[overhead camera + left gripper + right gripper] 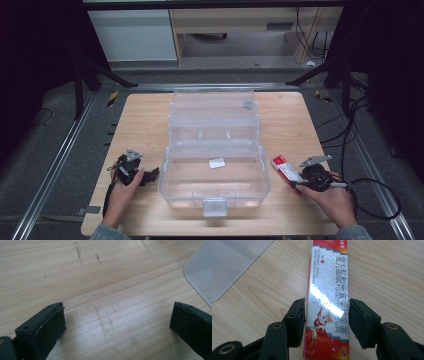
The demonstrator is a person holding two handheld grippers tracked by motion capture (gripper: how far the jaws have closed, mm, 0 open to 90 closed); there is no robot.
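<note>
The red-and-white carton (327, 300) lies flat between the right gripper (327, 322) jaws; left jaw touching, right jaw slightly clear, not clamped.

Red-and-white carton (328, 302), clear box (215, 165)

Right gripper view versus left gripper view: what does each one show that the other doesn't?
The right gripper view alone has a red and white carton with printed characters lying between the right gripper jaws, which sit close beside its long edges. The left gripper view alone has bare, faintly scuffed wood between the wide-apart jaws of the left gripper. Both share the wooden table and a corner of the clear plastic box.
</note>
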